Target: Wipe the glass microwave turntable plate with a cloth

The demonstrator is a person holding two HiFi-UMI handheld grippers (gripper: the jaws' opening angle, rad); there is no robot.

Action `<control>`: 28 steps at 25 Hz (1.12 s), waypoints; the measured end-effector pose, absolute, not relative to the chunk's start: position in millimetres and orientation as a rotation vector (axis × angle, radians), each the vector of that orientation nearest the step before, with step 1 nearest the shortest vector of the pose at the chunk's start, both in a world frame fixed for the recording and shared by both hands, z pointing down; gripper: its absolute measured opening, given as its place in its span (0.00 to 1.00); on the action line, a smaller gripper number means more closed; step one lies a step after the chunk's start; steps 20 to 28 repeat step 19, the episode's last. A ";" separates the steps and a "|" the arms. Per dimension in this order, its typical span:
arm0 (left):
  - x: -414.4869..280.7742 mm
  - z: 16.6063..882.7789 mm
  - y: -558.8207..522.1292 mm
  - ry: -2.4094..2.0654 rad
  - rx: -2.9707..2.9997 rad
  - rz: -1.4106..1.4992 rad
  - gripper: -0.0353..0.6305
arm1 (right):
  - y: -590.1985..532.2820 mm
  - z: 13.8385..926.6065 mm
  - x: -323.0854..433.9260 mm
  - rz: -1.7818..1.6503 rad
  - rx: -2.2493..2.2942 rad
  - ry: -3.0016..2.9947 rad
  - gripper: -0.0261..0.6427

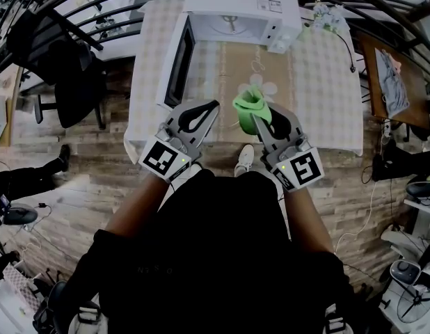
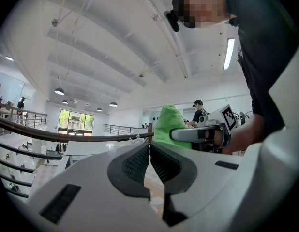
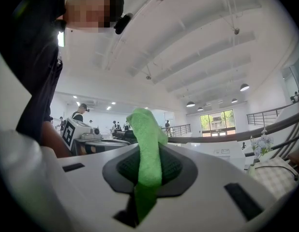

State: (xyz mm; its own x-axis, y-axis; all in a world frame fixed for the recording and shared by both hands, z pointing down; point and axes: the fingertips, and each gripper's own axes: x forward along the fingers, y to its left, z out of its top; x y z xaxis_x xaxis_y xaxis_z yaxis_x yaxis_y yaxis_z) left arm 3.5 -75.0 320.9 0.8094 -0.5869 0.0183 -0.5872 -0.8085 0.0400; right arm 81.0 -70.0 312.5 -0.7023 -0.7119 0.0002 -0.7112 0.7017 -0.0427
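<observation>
we are pinching the green cloth (image 3: 145, 124) in the right gripper (image 3: 148, 151). the left gripper (image 2: 149, 149) is pressed together, holding nothing. the plate is probably lying inside the open microwave (image 1: 236, 5), well apart. 0 wiping is done.

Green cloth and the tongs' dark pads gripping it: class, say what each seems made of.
The green cloth looks like microfibre or terry: matte, fuzzy nap. The pads look like black rubber: matte, finely textured; moulded plastic is possible.
</observation>
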 end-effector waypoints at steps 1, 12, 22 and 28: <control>3.3 321.3 -74.7 -0.957 2.945 0.011 0.09 | -69.6 312.1 80.7 -0.061 -1.204 2.883 0.12; 4.3 325.5 -74.1 -0.951 2.942 0.021 0.09 | -67.0 310.7 80.3 -0.060 -1.201 2.888 0.12; 7.0 324.0 -75.5 -0.938 2.944 0.016 0.09 | -68.4 311.8 83.0 -0.063 -1.208 2.891 0.12; 7.0 324.0 -75.5 -0.938 2.944 0.016 0.09 | -68.4 311.8 83.0 -0.063 -1.208 2.891 0.12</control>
